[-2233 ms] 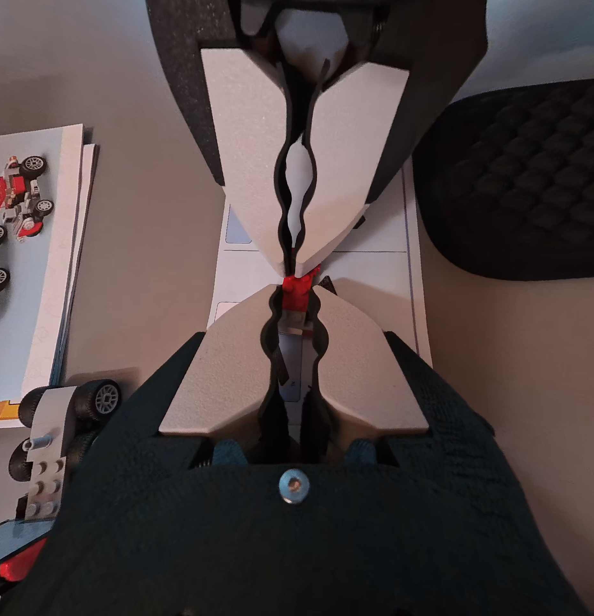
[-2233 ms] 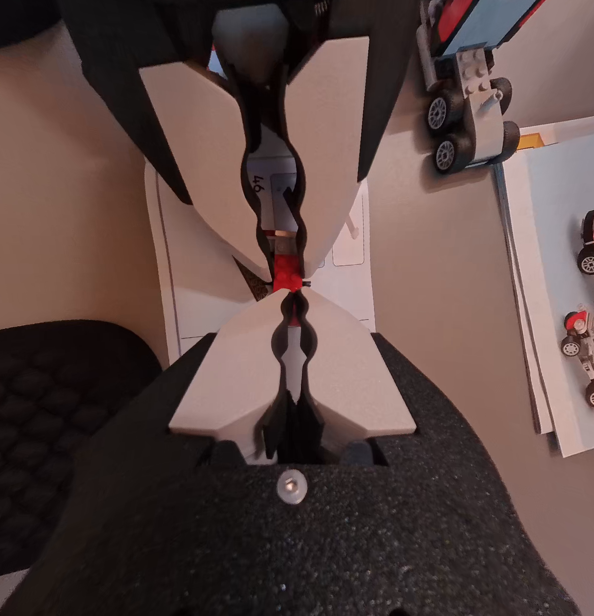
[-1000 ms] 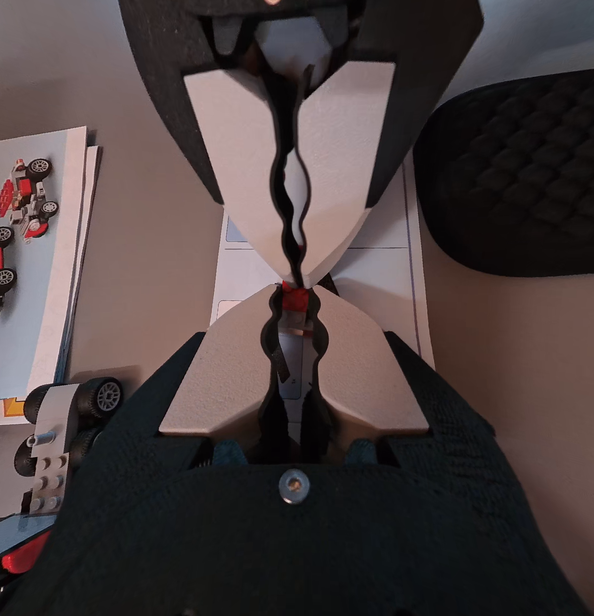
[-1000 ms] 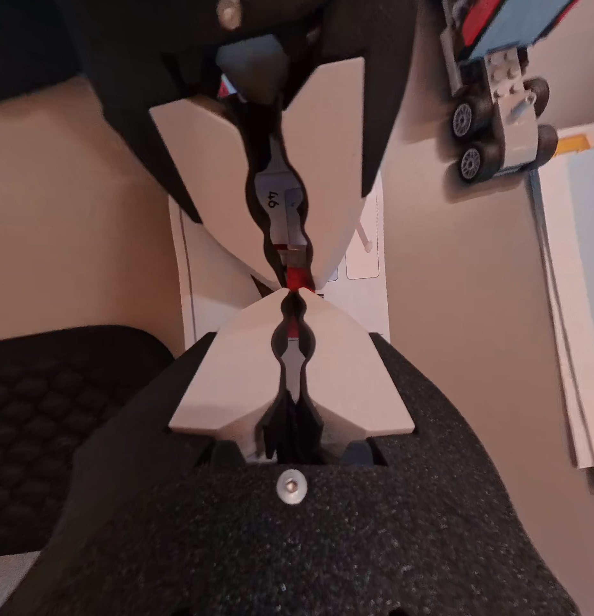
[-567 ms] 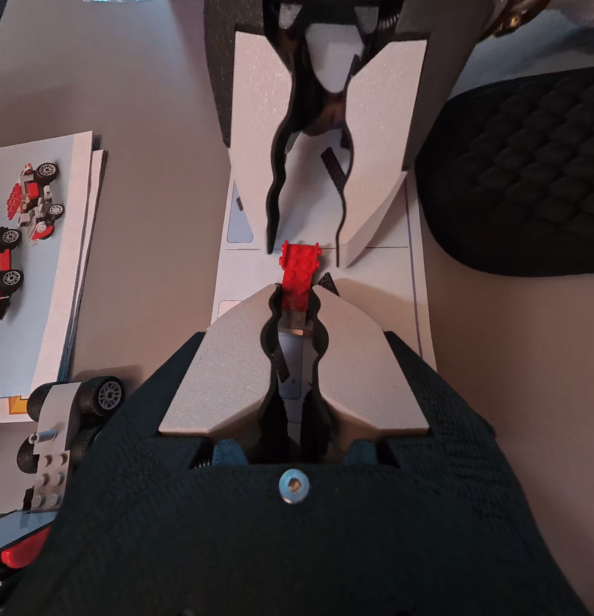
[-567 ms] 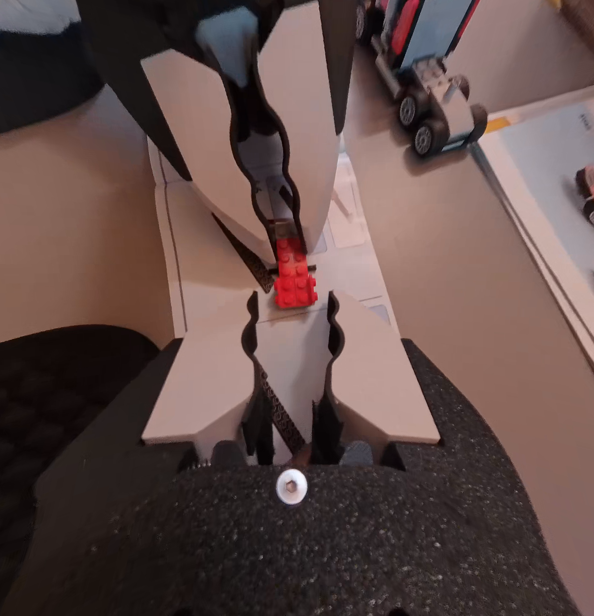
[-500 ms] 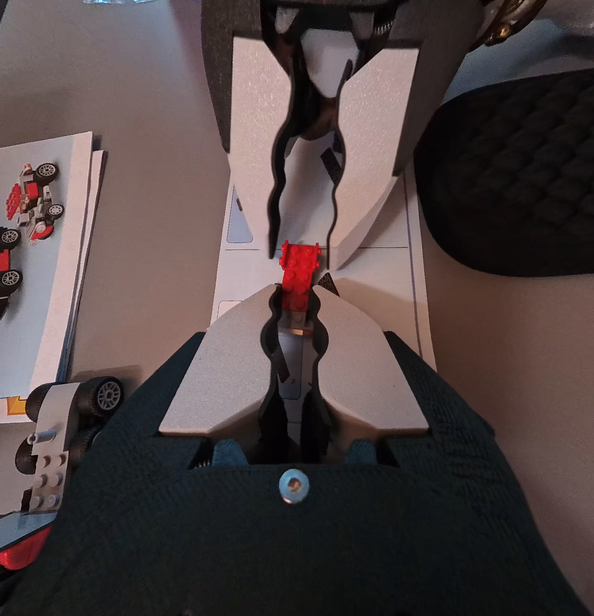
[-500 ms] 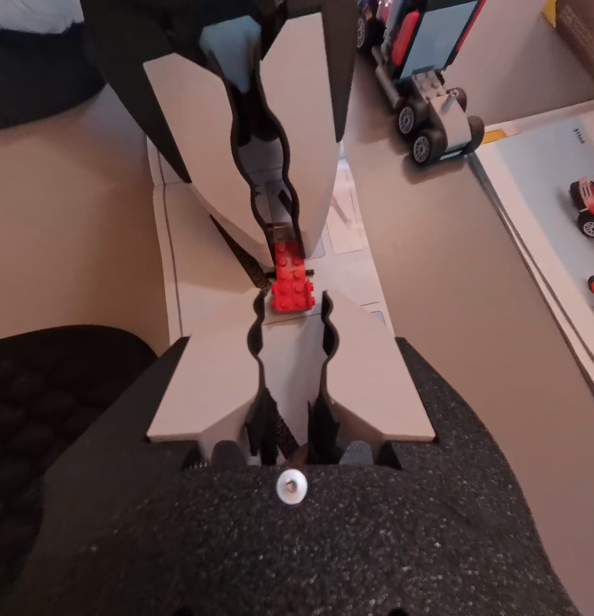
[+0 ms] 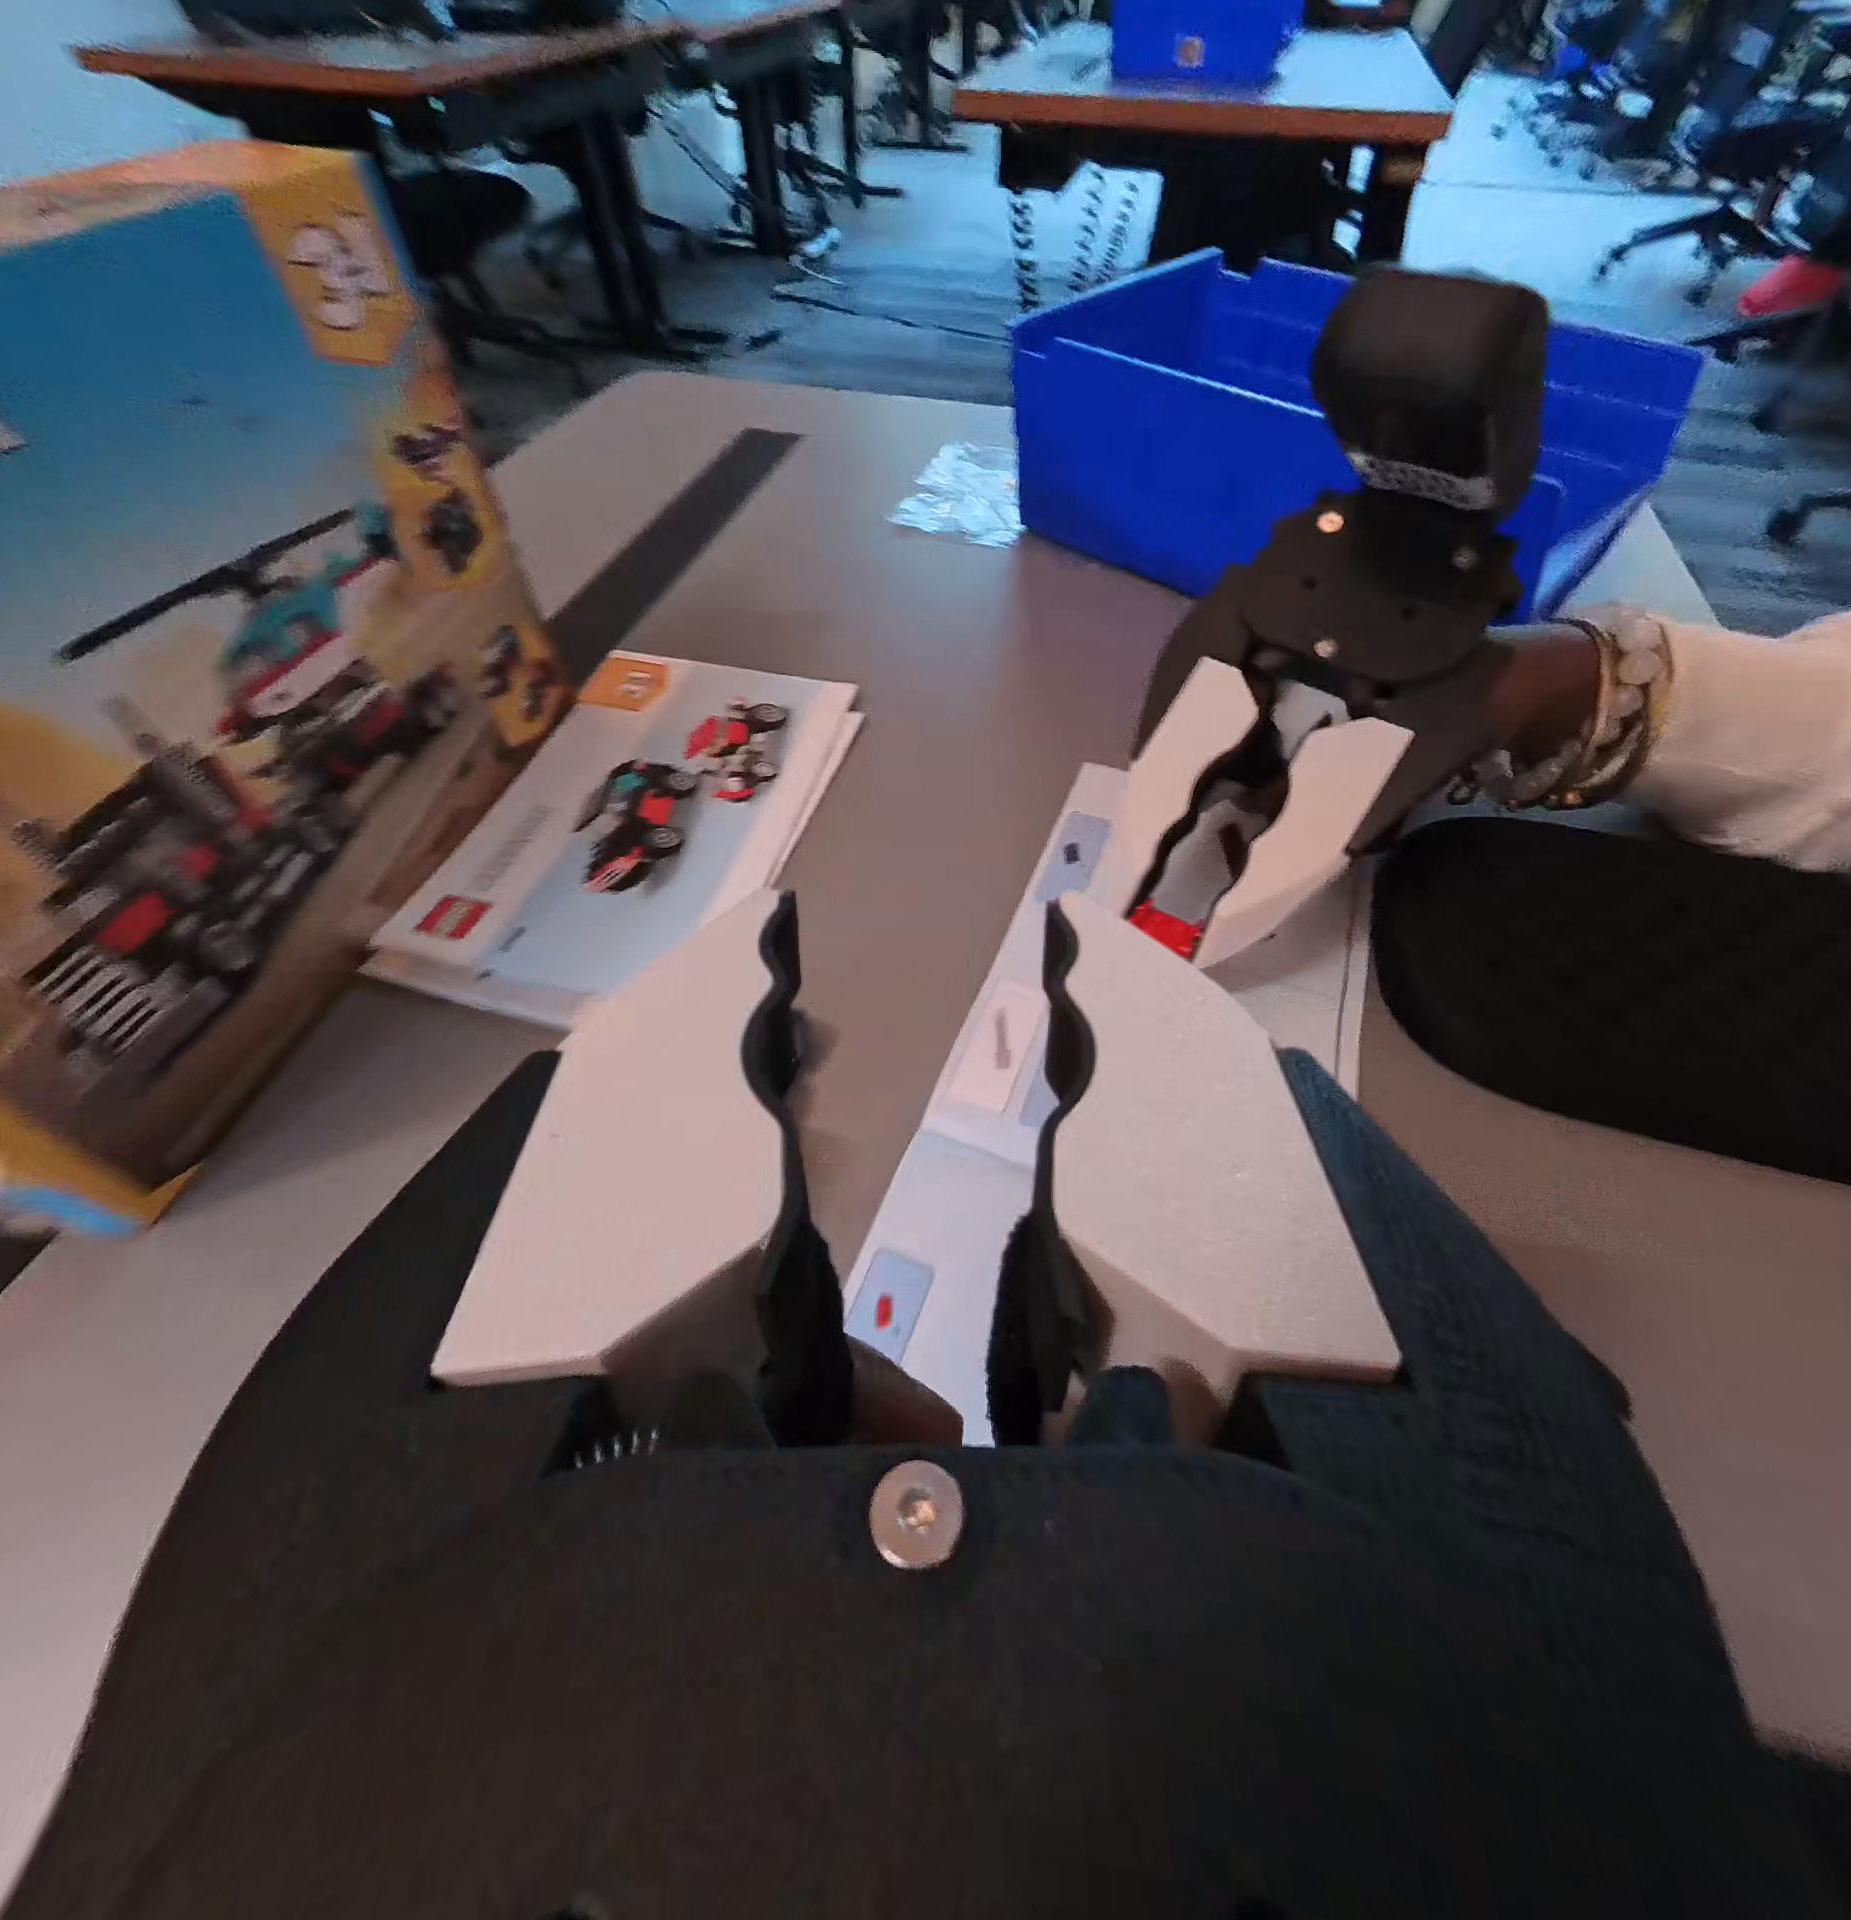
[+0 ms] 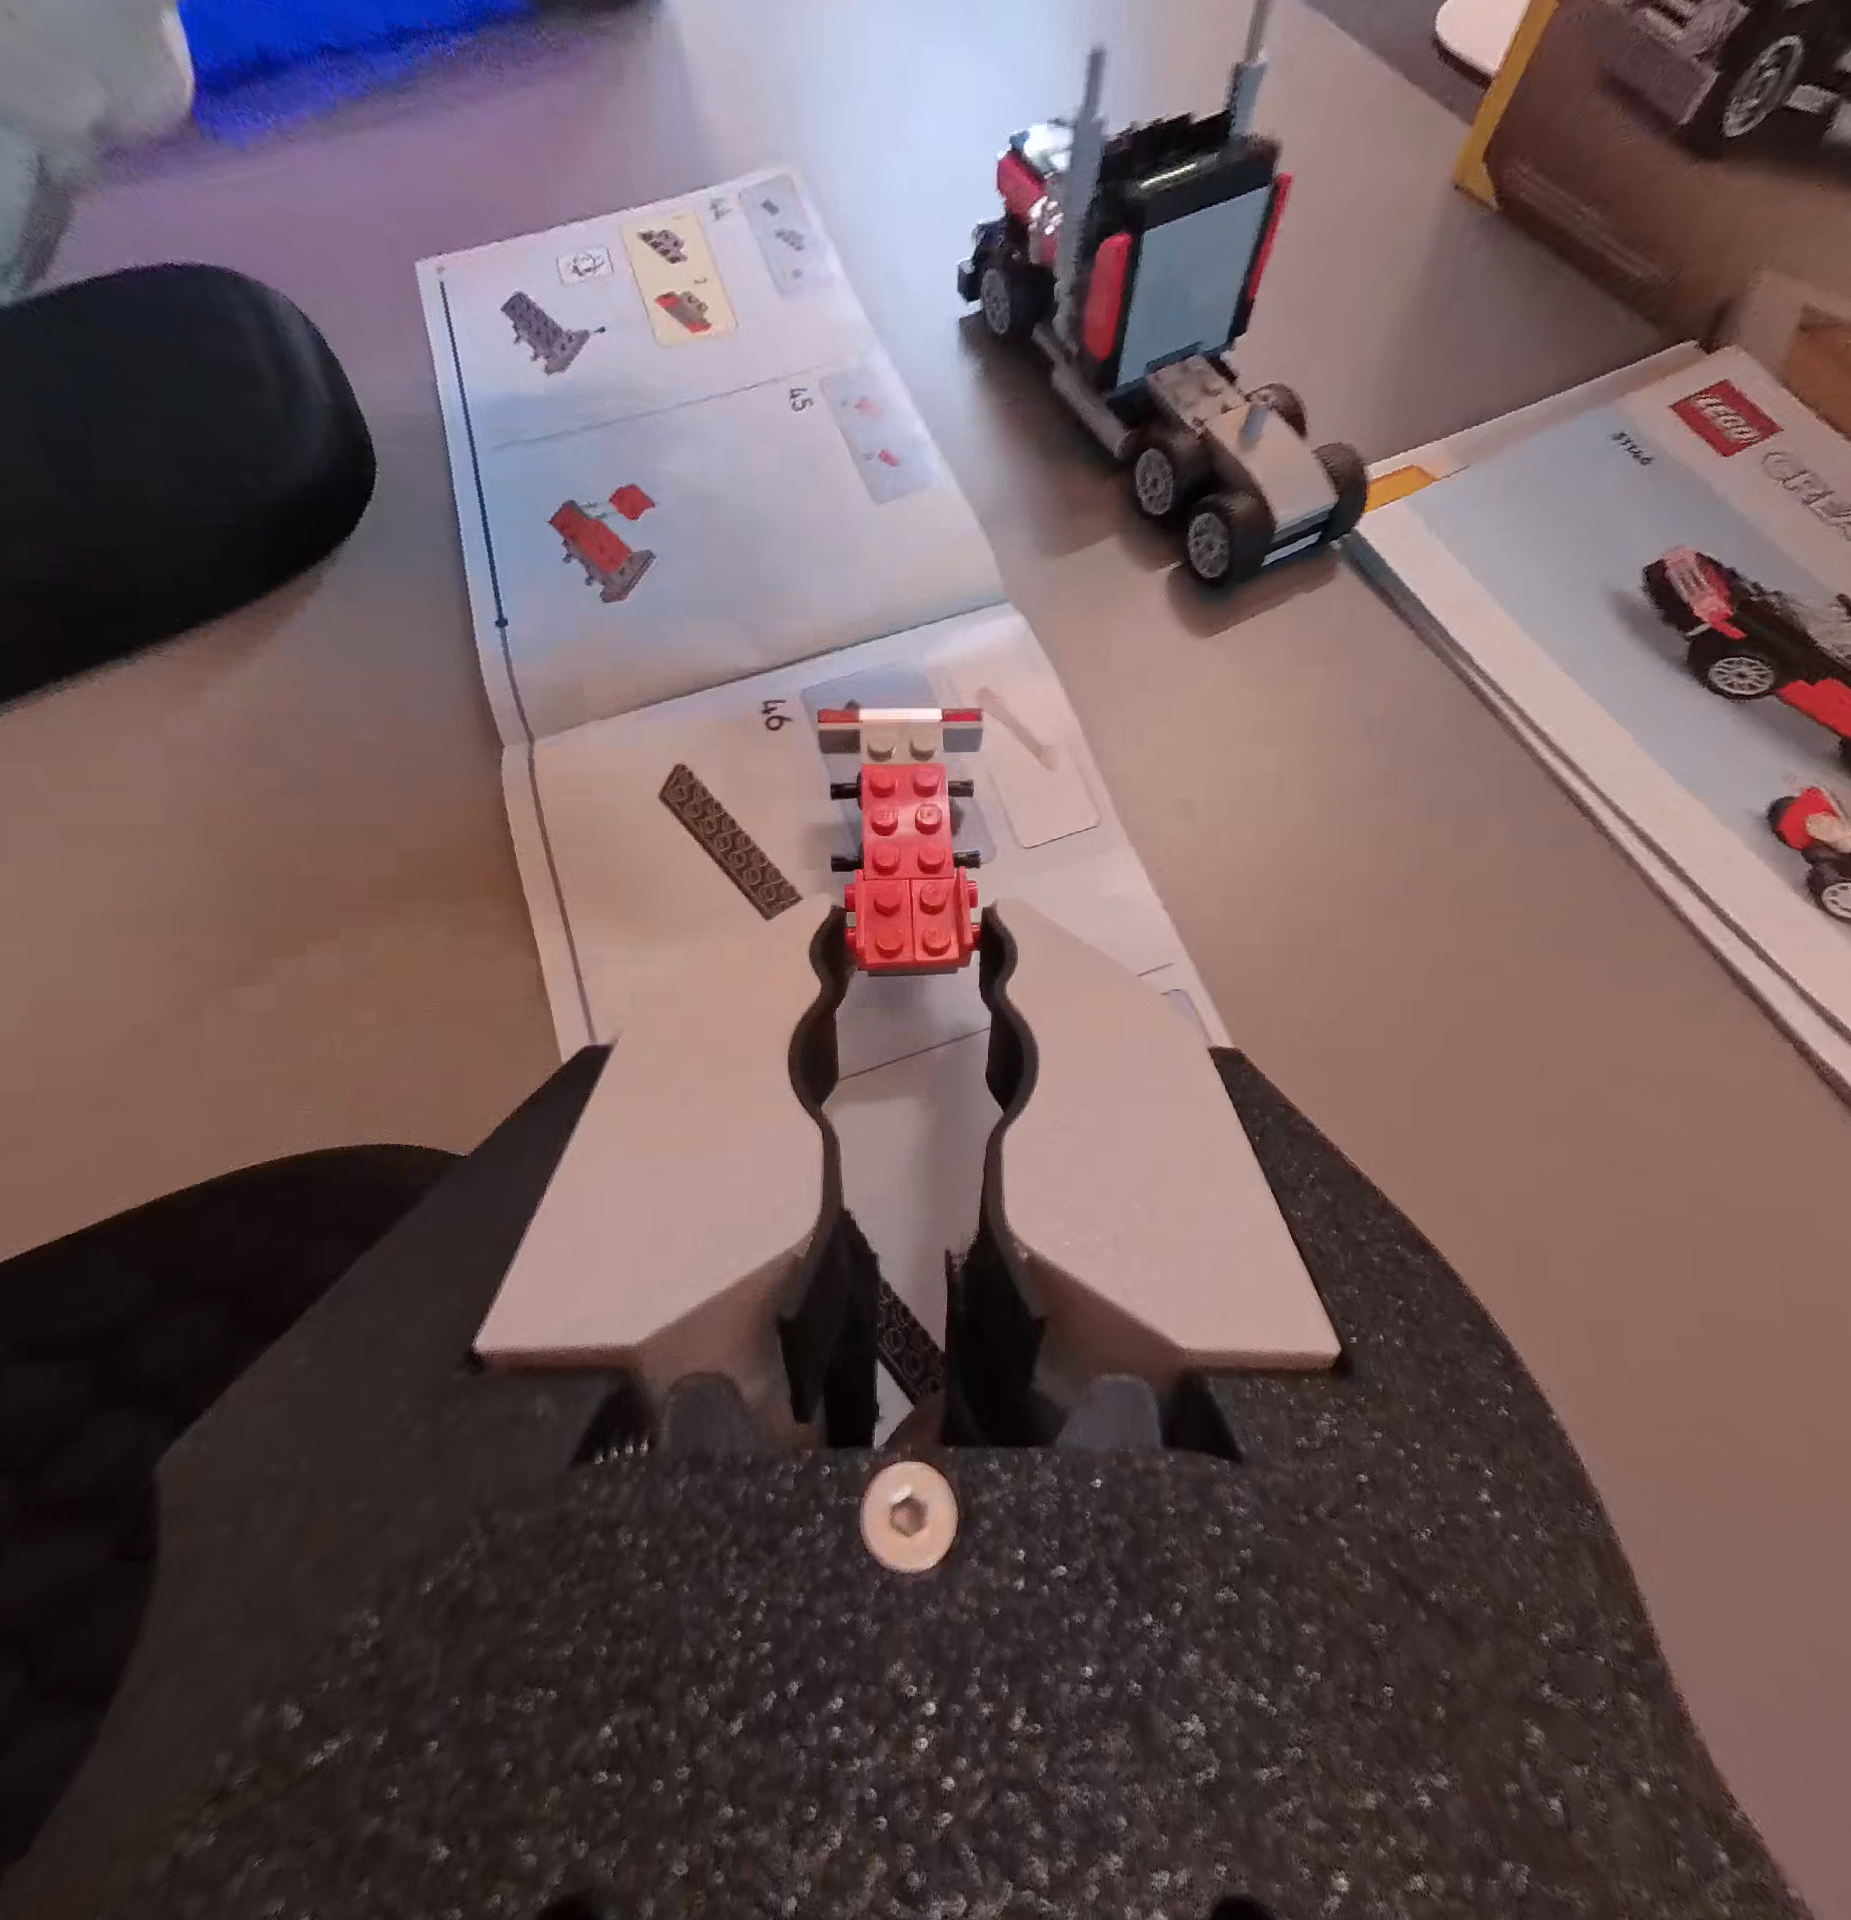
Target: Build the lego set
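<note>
While resting on the open instruction sheet (image 10: 692, 582), with truck model (image 10: 1139, 343) beyond sheet: red brick assembly (image 10: 905, 862) clamped at near end by right gripper (image 10: 908, 940); left gripper (image 9: 916, 961) fingers apart, empty, over sheet.

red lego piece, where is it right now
In the right wrist view, the red lego piece sits between the right tongs' fingertips, over the open instruction sheet, left of the truck model.

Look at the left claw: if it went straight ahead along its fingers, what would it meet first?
Probably the bare table beyond the open left claw; the instruction sheet lies beneath it. Depth is unclear.
</note>
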A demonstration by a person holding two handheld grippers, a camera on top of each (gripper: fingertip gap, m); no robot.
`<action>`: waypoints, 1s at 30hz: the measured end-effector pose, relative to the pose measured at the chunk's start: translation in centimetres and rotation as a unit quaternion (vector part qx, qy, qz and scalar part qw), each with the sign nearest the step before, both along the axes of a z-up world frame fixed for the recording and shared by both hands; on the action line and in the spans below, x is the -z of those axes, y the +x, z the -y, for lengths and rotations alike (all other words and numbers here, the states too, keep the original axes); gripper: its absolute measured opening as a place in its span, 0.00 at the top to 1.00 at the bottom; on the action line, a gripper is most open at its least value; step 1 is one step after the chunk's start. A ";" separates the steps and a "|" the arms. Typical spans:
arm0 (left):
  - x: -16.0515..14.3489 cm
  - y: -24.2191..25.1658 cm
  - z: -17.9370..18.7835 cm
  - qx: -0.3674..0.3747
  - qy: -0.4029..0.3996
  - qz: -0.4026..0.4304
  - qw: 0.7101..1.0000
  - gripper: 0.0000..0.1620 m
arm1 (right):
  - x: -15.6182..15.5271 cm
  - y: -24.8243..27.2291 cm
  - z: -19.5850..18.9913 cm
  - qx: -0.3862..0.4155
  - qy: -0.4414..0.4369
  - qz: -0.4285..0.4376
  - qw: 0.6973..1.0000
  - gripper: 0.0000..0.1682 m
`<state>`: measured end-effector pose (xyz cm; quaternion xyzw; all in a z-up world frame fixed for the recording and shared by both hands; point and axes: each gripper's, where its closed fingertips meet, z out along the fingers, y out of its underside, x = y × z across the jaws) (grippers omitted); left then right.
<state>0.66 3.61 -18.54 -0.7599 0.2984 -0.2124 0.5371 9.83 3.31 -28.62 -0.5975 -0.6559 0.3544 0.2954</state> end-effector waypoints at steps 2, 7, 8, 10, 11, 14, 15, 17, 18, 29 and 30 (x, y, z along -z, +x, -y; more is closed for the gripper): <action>0.0 -2.3 0.7 -0.030 0.007 0.005 1.000 0.72 | 0.4 -0.2 0.4 -0.006 0.000 0.000 1.000 0.85; 1.7 -7.3 2.0 -0.088 0.001 0.008 0.996 0.73 | -0.3 -1.0 1.0 -0.027 -0.008 -0.011 1.000 0.85; 2.1 -7.9 2.2 -0.092 -0.005 0.005 0.996 0.73 | -0.6 -1.2 1.2 -0.039 -0.003 -0.009 0.999 0.85; 2.9 -8.1 2.8 -0.075 -0.016 0.008 0.997 0.73 | -1.1 -1.9 1.5 -0.057 0.010 -0.007 0.998 0.85; 3.4 -8.0 3.0 -0.063 -0.019 0.011 0.998 0.74 | -1.4 -2.4 1.7 -0.068 0.011 -0.007 0.998 0.85; 5.3 -7.6 3.6 -0.032 -0.027 -0.007 0.999 0.75 | -1.3 -3.7 2.4 -0.090 0.001 -0.012 0.996 0.85; 6.1 -7.7 3.6 -0.032 -0.035 -0.016 0.999 0.75 | -0.9 -4.0 2.5 -0.092 -0.004 -0.011 0.996 0.85; 7.3 -8.0 3.5 -0.036 -0.055 -0.018 0.998 0.75 | 0.1 -4.0 2.9 -0.097 -0.011 -0.007 0.995 0.85; 7.7 -8.1 3.5 -0.036 -0.061 -0.011 0.997 0.75 | 0.6 -3.8 3.1 -0.103 -0.006 0.000 0.995 0.85; 7.3 -8.3 3.2 -0.034 -0.061 0.028 0.997 0.79 | 1.6 -3.3 3.4 -0.120 0.024 0.028 0.992 0.74; 7.2 -8.3 3.3 -0.034 -0.061 0.032 0.997 0.81 | 1.5 -3.3 3.3 -0.119 0.021 0.024 0.992 0.73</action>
